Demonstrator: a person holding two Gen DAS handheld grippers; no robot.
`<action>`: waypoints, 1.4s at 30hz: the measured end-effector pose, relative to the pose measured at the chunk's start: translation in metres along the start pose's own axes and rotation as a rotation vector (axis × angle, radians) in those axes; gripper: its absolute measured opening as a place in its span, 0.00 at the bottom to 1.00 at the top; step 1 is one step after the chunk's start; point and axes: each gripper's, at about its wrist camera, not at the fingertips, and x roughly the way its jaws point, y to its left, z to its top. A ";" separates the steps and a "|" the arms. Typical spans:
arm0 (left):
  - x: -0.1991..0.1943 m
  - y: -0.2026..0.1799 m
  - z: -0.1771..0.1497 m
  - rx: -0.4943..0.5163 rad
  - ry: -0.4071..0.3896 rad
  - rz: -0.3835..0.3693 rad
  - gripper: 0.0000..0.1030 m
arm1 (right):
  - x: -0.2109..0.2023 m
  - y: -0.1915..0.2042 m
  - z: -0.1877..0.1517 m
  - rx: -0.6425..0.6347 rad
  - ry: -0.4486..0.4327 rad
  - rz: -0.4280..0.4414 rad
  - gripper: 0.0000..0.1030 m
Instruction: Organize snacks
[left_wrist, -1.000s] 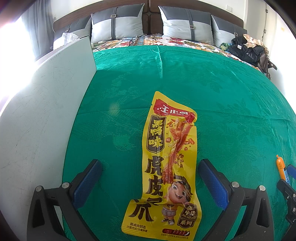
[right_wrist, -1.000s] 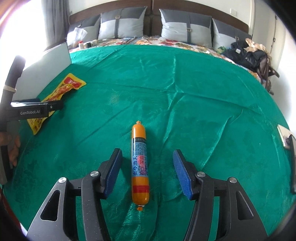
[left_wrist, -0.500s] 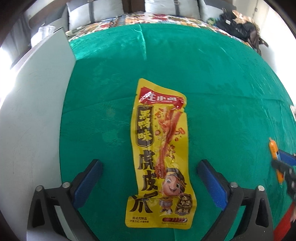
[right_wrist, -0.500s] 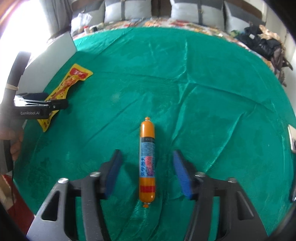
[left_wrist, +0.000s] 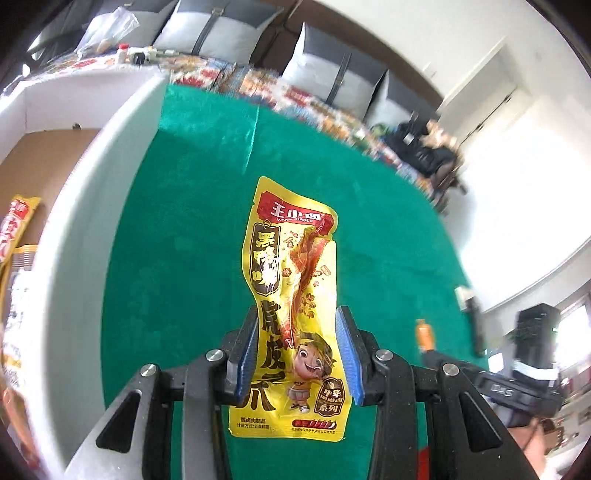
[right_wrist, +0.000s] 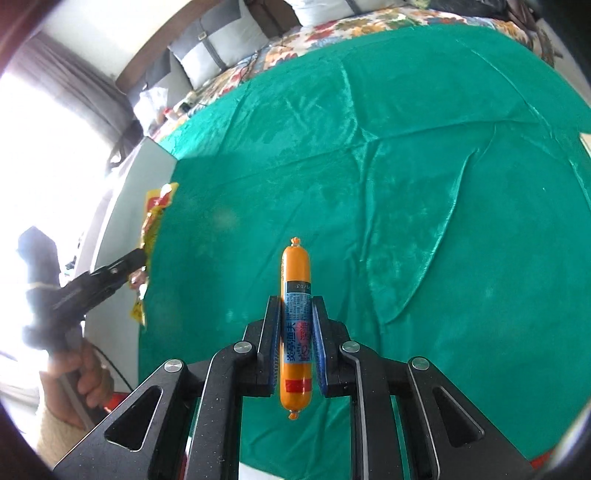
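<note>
Two snacks are lifted off the green bedspread (right_wrist: 424, 184): the left gripper (left_wrist: 300, 354) is closing on the yellow packet (left_wrist: 291, 295), the right gripper (right_wrist: 294, 341) is clamped on the sausage (right_wrist: 295, 325). Next, probably carry both left into the white box (left_wrist: 74, 240).

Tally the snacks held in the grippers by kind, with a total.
Yellow snack packet, held in the left gripper: 1
Orange sausage, held in the right gripper: 1
Total: 2
</note>
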 end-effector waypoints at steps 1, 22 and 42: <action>-0.017 0.000 0.003 -0.008 -0.027 -0.016 0.38 | -0.006 0.016 0.002 -0.022 -0.010 0.030 0.16; -0.176 0.170 -0.045 -0.141 -0.164 0.593 0.76 | 0.093 0.319 -0.058 -0.519 0.177 0.243 0.42; -0.270 0.081 -0.045 -0.070 -0.424 0.831 1.00 | -0.046 0.335 -0.037 -0.665 -0.300 0.122 0.87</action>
